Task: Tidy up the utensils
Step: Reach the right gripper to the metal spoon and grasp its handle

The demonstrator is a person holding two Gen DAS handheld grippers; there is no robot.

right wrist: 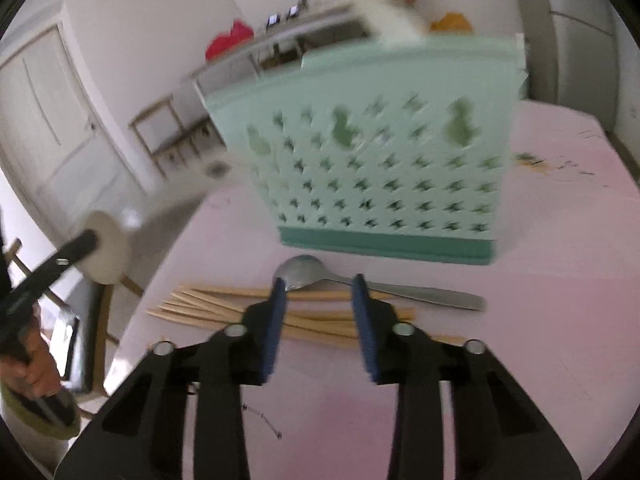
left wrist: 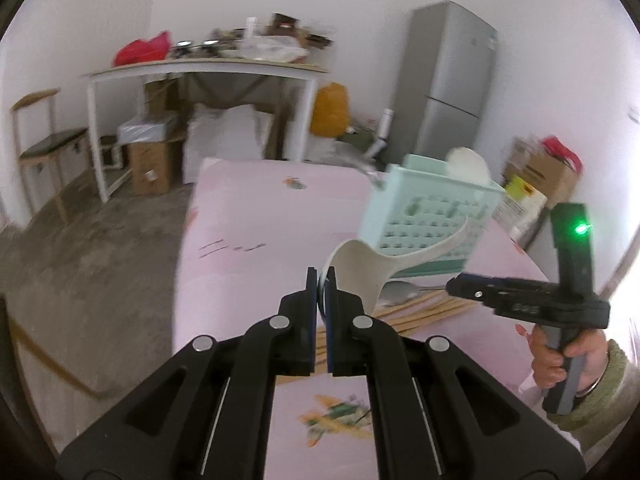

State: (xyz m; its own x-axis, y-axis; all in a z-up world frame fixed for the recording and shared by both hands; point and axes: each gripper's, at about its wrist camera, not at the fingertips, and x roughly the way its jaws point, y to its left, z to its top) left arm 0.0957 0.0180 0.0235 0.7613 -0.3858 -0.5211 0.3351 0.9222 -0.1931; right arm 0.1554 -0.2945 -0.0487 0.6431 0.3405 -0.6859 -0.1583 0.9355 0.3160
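My left gripper (left wrist: 321, 280) is shut on the bowl rim of a white plastic ladle (left wrist: 360, 268) and holds it above the pink table; its handle curves up toward a mint green perforated utensil basket (left wrist: 428, 216). The ladle bowl also shows in the right wrist view (right wrist: 106, 248). The basket (right wrist: 372, 152) holds a white spoon (left wrist: 468, 164) and a metal utensil. My right gripper (right wrist: 319, 286) is open and empty, just above a metal spoon (right wrist: 340, 278) and a bunch of wooden chopsticks (right wrist: 260, 312) lying in front of the basket.
The pink tablecloth (left wrist: 248, 232) has drawn marks and a flower print. Behind stand a cluttered white table (left wrist: 200, 68), a chair (left wrist: 44, 140), cardboard boxes (left wrist: 150, 160) and a grey fridge (left wrist: 452, 80). A door (right wrist: 52, 120) is at the left.
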